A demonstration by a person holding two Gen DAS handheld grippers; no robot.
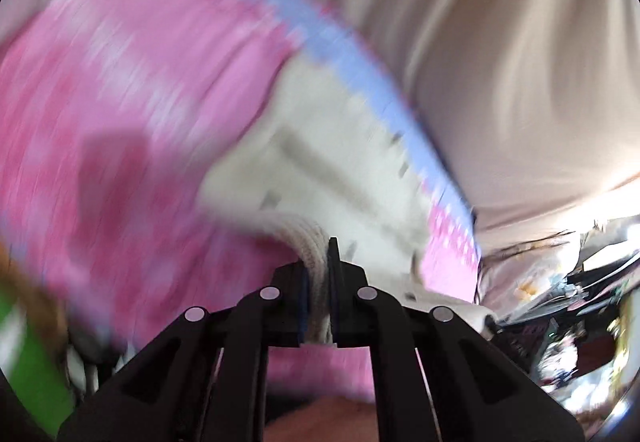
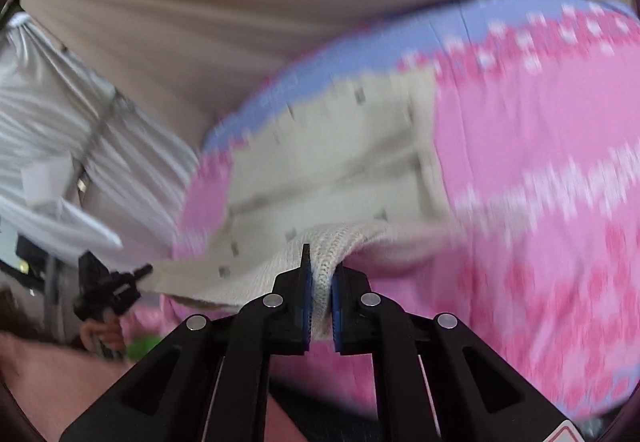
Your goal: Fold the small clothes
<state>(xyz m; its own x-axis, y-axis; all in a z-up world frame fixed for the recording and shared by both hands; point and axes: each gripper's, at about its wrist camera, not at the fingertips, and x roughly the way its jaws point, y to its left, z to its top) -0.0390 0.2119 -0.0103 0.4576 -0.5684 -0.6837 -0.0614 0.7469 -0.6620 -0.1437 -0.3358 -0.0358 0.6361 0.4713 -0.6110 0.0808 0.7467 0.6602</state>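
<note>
A cream knitted garment (image 1: 332, 165) with small grey marks hangs stretched over a pink patterned blanket (image 1: 132, 89) that has a pale blue border (image 1: 320, 41). My left gripper (image 1: 318, 248) is shut on a ribbed edge of the garment. The right gripper (image 2: 320, 262) is shut on another bunched edge of the same cream garment (image 2: 332, 165), above the pink blanket (image 2: 540, 161). At the left of the right wrist view, a black gripper (image 2: 112, 290) in a hand holds the garment's far end. Both views are blurred.
Beige cloth (image 1: 500, 41) fills the background, with more beige cloth (image 2: 200, 1) in the right wrist view. White striped fabric (image 2: 60, 129) hangs at the left there. Cluttered items (image 1: 580, 282) lie at the right and a green object (image 1: 28, 362) at the lower left.
</note>
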